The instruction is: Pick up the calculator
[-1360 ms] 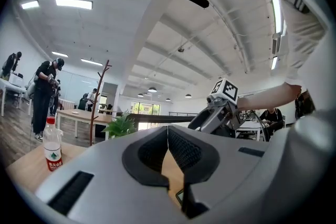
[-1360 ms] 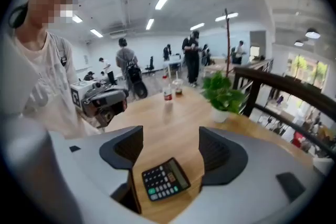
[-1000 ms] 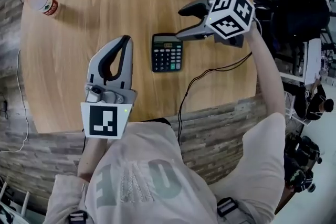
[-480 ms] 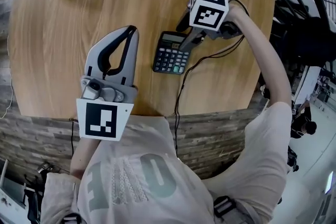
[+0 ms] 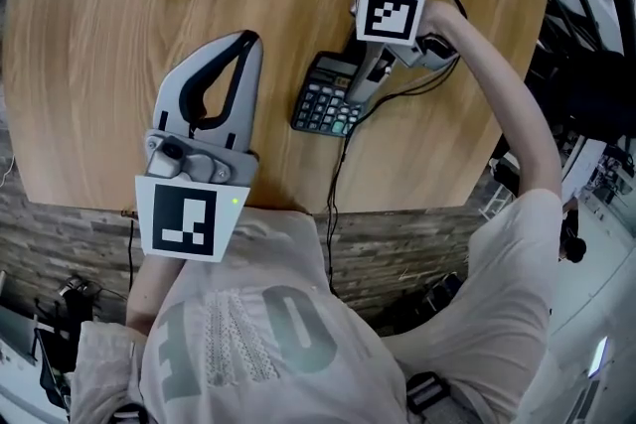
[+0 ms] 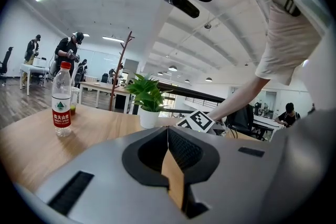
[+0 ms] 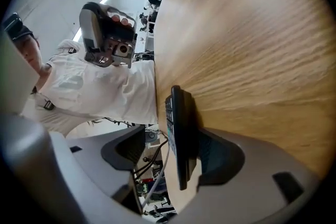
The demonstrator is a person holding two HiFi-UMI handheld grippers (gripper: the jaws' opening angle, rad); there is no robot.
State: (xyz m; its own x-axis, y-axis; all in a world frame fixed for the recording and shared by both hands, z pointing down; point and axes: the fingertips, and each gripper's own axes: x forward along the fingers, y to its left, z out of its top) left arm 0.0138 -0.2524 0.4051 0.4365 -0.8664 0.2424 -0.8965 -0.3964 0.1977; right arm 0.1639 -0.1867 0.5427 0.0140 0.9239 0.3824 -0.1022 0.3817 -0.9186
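Observation:
A black calculator with grey and green keys lies near the front edge of the round wooden table. My right gripper comes down on its right edge, the marker cube above it. In the right gripper view the calculator shows edge-on between the jaws. One jaw sits between it and the wood, touching its underside. The other jaw stands apart over the keys, so the right gripper is open. My left gripper hovers left of the calculator. Its jaws are shut together on nothing, as the left gripper view confirms.
A black cable runs from the right gripper over the table's front edge. A water bottle stands at the far left, and a potted plant stands at the back. Beyond the table are desks and people.
The right gripper swung from beside the calculator down onto its right edge, taking it between the jaws. The left gripper stayed where it was, shut.

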